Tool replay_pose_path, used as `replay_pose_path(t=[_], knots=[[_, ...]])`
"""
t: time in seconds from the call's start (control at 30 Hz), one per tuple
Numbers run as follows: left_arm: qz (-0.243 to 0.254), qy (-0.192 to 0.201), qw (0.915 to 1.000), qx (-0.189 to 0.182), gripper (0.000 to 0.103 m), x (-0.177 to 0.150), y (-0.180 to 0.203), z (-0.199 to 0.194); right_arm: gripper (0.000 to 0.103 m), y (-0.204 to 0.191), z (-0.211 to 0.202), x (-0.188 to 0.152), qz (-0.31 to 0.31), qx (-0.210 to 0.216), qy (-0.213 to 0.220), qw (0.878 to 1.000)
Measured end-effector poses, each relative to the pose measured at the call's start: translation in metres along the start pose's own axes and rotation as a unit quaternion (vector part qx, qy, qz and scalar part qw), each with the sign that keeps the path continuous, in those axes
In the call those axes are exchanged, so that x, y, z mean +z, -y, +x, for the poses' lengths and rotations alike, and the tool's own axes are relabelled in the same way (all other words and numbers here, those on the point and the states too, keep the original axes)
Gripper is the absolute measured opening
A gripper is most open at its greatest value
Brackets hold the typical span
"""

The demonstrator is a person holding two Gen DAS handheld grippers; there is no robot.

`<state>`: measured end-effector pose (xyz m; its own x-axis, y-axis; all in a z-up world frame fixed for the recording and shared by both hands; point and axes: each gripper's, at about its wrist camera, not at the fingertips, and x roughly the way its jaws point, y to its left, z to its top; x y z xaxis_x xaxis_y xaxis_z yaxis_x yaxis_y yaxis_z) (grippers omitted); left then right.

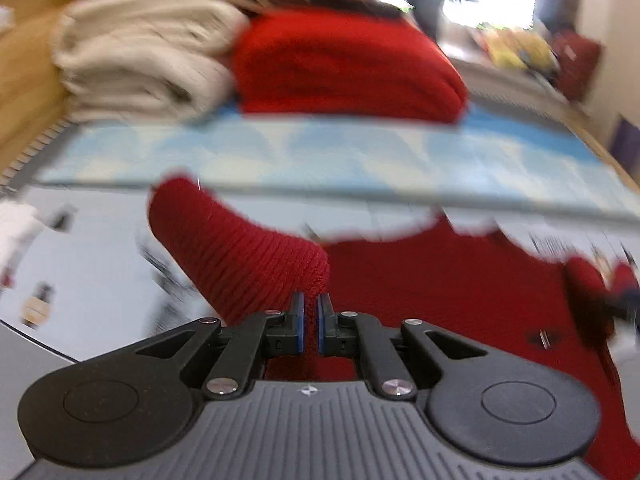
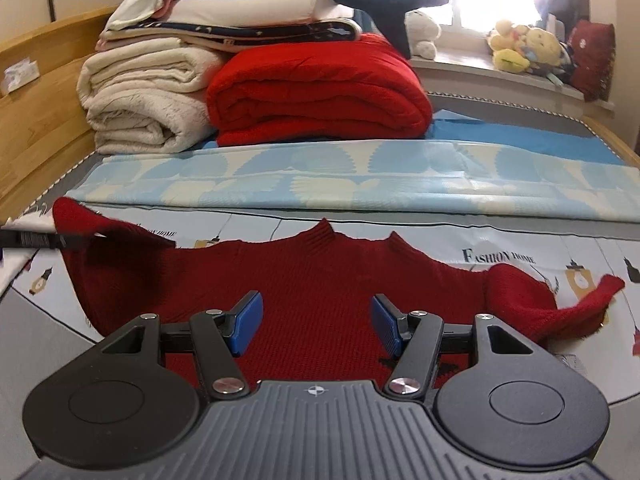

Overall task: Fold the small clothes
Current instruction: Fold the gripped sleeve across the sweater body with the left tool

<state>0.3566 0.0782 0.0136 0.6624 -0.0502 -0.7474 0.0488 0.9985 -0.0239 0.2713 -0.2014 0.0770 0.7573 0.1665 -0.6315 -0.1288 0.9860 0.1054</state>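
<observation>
The left wrist view is smeared, so the folded blankets (image 1: 152, 48) look fuzzy, the red sweater (image 1: 440, 300) runs off the bottom edge, and its sleeve (image 1: 240, 248) hides the bed sheet (image 1: 100, 260) behind it.

We see the sweater (image 2: 320, 280) lying flat on the bed sheet (image 2: 520, 248), near us, its collar toward the far side. Its left sleeve (image 1: 236, 248) is lifted off the sheet in the left gripper (image 1: 311, 308); its right sleeve (image 2: 576, 308) lies out to the right. Behind the sweater a folded mat (image 2: 320, 176) runs across the bed. Farther back, one folded blanket (image 2: 316, 92) sits right of a stack of blankets (image 2: 144, 100), with plush toys (image 2: 520, 48) on the sill at far right.
</observation>
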Motion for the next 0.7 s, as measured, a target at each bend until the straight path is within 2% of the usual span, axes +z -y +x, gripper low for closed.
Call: replay_pose_path(t=[0.03, 0.07, 0.13, 0.27, 0.33, 0.4, 0.47, 0.53, 0.6, 0.63, 0.7], knots=[[0.004, -0.039, 0.9992, -0.011, 0.006, -0.007, 0.005, 0.015, 0.062, 0.002, -0.001, 0.000, 0.003, -0.002, 0.000, 1.000], [0.005, -0.081, 0.9965, -0.019, 0.000, -0.012, 0.010, 0.031, 0.062, 0.004, -0.003, 0.000, 0.006, -0.003, 0.000, 1.000], [0.006, -0.112, 0.9929, -0.040, 0.000, -0.014, 0.017, 0.049, 0.062, 0.007, -0.005, -0.001, 0.008, -0.006, 0.000, 1.000], [0.030, -0.100, 0.9939, -0.037, 0.001, -0.003, 0.027, 0.050, 0.062, 0.015, -0.002, -0.002, 0.007, -0.015, -0.005, 1.000], [0.026, -0.088, 0.9953, -0.032, 0.004, 0.005, 0.023, 0.046, 0.062, 0.019, 0.001, -0.002, 0.013, -0.021, -0.010, 1.000], [0.011, -0.080, 0.9963, -0.027, 0.013, 0.010, 0.020, 0.046, 0.062, 0.023, 0.006, -0.001, 0.023, -0.022, -0.018, 0.999], [0.003, -0.079, 0.9968, -0.010, 0.042, 0.013, 0.017, 0.049, 0.062, 0.025, 0.010, -0.002, 0.031, -0.022, -0.024, 0.999], [-0.003, -0.083, 0.9965, 0.014, 0.052, 0.014, 0.016, 0.055, 0.062, 0.023, 0.014, -0.002, 0.035, -0.019, -0.030, 0.999], [-0.010, -0.090, 0.9957, 0.020, 0.061, 0.015, 0.013, 0.060, 0.062, 0.020, 0.017, -0.003, 0.034, -0.017, -0.035, 0.999], [-0.014, -0.097, 0.9950, 0.022, 0.072, 0.015, 0.012, 0.064, 0.062, 0.019, 0.018, -0.003, 0.033, -0.016, -0.037, 0.999], [-0.013, -0.101, 0.9945, 0.023, 0.075, 0.013, 0.013, 0.069, 0.062, 0.017, 0.021, -0.002, 0.034, -0.013, -0.039, 0.999]])
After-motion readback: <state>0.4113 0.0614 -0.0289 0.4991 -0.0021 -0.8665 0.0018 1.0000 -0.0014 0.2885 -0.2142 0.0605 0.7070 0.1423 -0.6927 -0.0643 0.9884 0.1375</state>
